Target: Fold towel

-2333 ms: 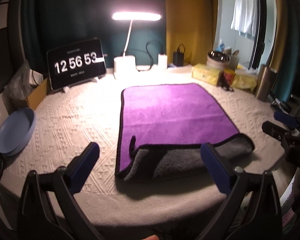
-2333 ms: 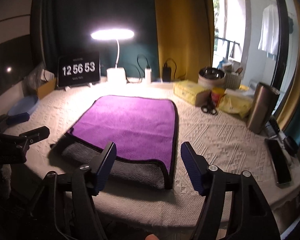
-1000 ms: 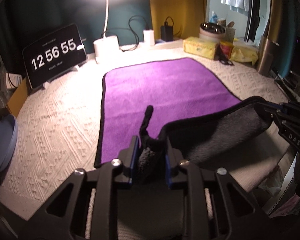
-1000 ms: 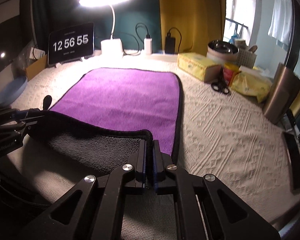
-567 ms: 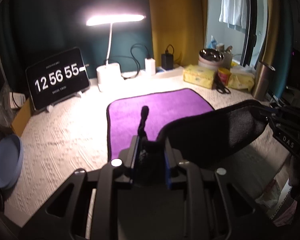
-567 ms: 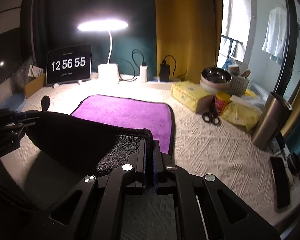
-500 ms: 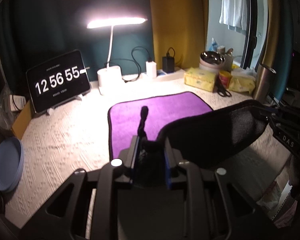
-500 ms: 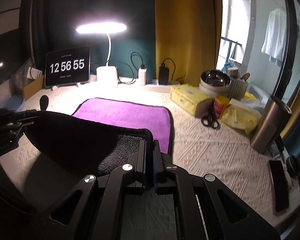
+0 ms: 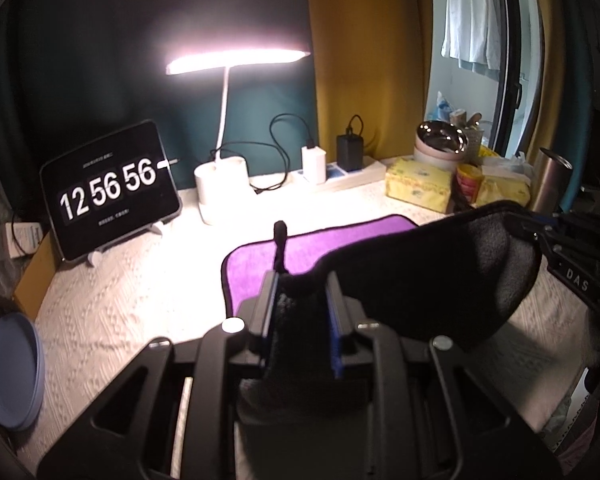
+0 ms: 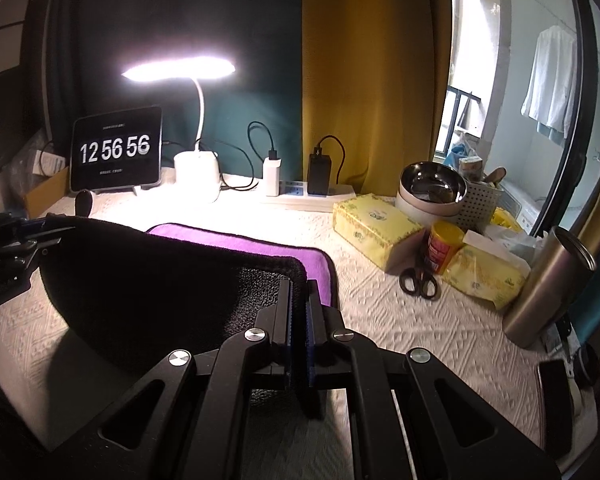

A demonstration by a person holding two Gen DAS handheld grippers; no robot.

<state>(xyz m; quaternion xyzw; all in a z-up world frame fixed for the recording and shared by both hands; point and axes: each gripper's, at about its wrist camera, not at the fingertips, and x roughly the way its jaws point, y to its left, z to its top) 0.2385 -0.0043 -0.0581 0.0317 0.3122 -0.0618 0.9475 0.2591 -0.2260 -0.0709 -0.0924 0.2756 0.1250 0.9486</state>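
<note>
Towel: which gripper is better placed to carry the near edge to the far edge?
Neither; probably both. The left gripper and right gripper each pinch a near corner of the towel, lifted between them.

A lit desk lamp (image 10: pixel 180 68) glares ahead against a dark teal wall (image 10: pixel 180 20), with a mustard curtain (image 10: pixel 372 80) just to its right. Farther right, a window (image 10: pixel 500 80) shows daylight and a hanging white shirt (image 10: pixel 550 80). Below, a white textured tablecloth (image 10: pixel 420 320) covers the table.
</note>
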